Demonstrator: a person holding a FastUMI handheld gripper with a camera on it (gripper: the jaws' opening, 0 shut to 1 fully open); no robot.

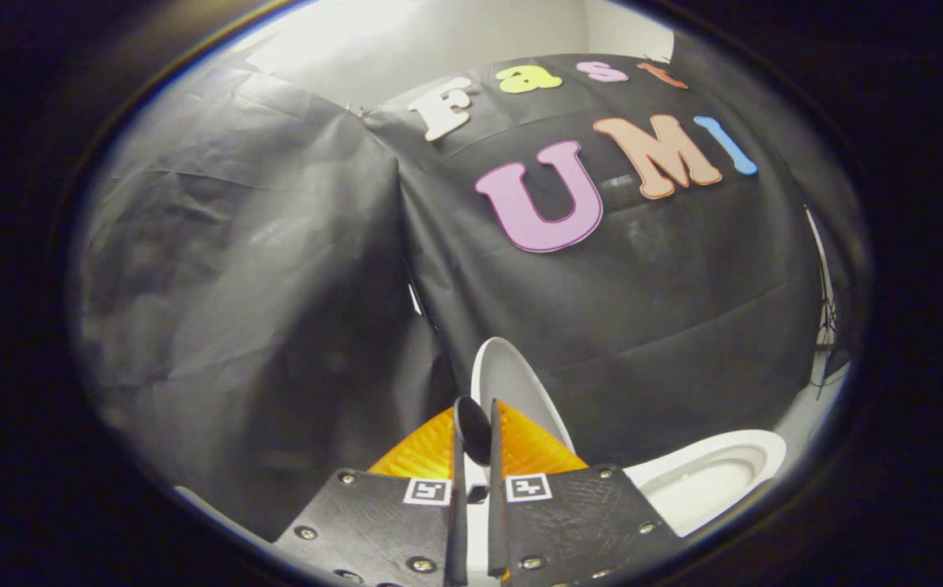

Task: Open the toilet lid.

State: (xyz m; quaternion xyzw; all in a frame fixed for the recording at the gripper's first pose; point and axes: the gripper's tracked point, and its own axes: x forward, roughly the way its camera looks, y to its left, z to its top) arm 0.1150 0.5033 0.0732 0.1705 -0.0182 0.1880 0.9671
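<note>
The white toilet lid [513, 381] is raised, nearly upright, and rises just beyond my fingers with the black cloth wall behind it. Its near edge runs down into the narrow gap between my two fingers. My gripper [475, 456] is shut on that edge, with a finger pressed on each side of it. To the right of the fingers and lower down lies the open white toilet bowl with its seat [711, 477], the hollow of the bowl showing.
Black cloth walls [259, 269] close off the space ahead and to the left, meeting in a fold behind the lid. A pale wall [406, 41] shows above the cloth. Thin cables [826, 326] hang at the far right past the bowl.
</note>
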